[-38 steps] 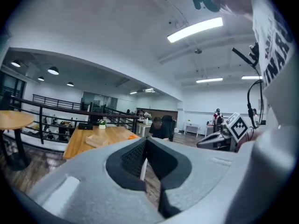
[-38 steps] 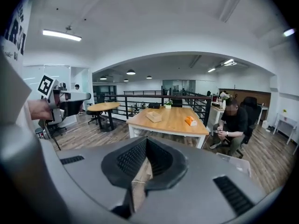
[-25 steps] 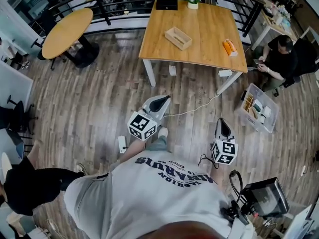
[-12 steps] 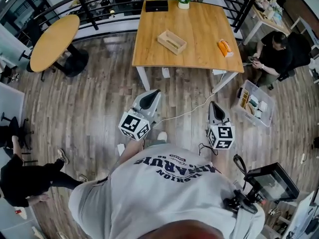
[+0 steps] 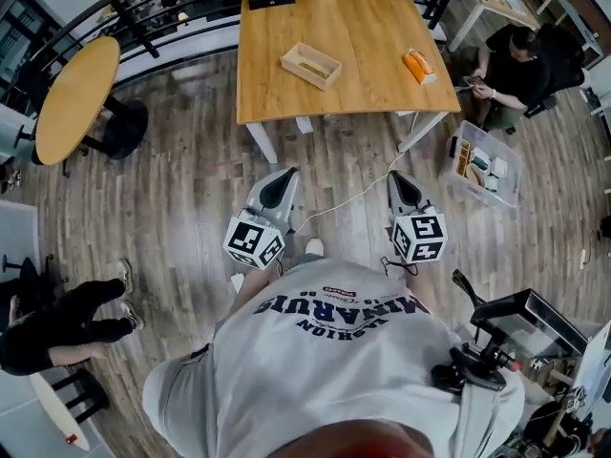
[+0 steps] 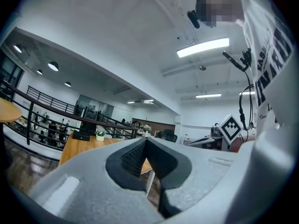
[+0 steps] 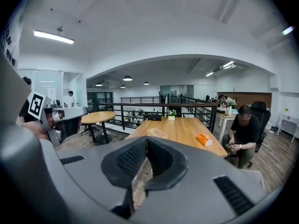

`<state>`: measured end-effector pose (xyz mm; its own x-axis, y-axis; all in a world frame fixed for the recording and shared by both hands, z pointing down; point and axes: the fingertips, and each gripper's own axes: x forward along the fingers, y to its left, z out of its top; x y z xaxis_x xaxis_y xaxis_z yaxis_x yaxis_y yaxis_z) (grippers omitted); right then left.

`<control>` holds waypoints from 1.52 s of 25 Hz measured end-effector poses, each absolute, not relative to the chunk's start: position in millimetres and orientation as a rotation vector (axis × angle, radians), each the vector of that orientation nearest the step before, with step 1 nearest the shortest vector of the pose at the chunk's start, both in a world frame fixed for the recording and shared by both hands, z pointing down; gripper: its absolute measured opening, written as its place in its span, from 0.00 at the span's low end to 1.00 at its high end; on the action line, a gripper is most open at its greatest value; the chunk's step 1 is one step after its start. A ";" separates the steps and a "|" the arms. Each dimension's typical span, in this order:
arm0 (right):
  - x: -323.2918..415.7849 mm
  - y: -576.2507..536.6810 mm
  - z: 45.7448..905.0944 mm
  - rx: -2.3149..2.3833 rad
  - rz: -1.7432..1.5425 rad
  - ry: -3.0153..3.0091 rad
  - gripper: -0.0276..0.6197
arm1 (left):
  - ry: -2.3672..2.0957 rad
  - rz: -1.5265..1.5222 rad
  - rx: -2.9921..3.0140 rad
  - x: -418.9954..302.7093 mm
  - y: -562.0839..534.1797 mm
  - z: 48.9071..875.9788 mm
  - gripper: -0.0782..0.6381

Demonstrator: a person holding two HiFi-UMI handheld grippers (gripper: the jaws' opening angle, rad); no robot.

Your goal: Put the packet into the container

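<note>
The left tool (image 6: pixel 145 143) and right tool (image 7: pixel 146 143) are both closed and empty. The head view shows the packet (image 5: pixel 417 66) on the bench (image 5: pixel 372 27), right of the container (image 5: pixel 310 65). The left gripper view shows neither.

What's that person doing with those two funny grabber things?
A person stands on the wood floor, a little short of the wooden table, holding the left gripper and the right gripper, one in each hand. Both have their fingers shut with nothing in them. The orange packet lies on the table, apart from the wooden container, so nothing has been picked up yet.
</note>
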<state>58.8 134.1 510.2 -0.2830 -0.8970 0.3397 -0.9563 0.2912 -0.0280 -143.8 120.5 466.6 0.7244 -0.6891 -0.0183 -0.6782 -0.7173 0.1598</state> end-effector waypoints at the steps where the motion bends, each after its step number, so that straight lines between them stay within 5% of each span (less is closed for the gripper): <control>1: 57.8 130.0 513.4 1.704 0.345 -2.289 0.06 | -1.097 -0.106 2.785 -145.3 116.9 469.2 0.10; 17: 44.4 74.6 532.5 1.741 0.419 -2.203 0.06 | -1.077 -0.052 2.759 -182.0 44.9 502.1 0.10; 38: 51.0 -14.0 517.7 1.686 0.303 -2.347 0.06 | -1.161 -0.018 2.809 -127.9 -21.8 499.6 0.10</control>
<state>51.0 -14.0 517.7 -0.3083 -0.9000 0.3082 -0.9487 0.3147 -0.0301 -127.9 -21.8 499.6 0.7088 -0.7048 0.0283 -0.7036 -0.7037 0.0985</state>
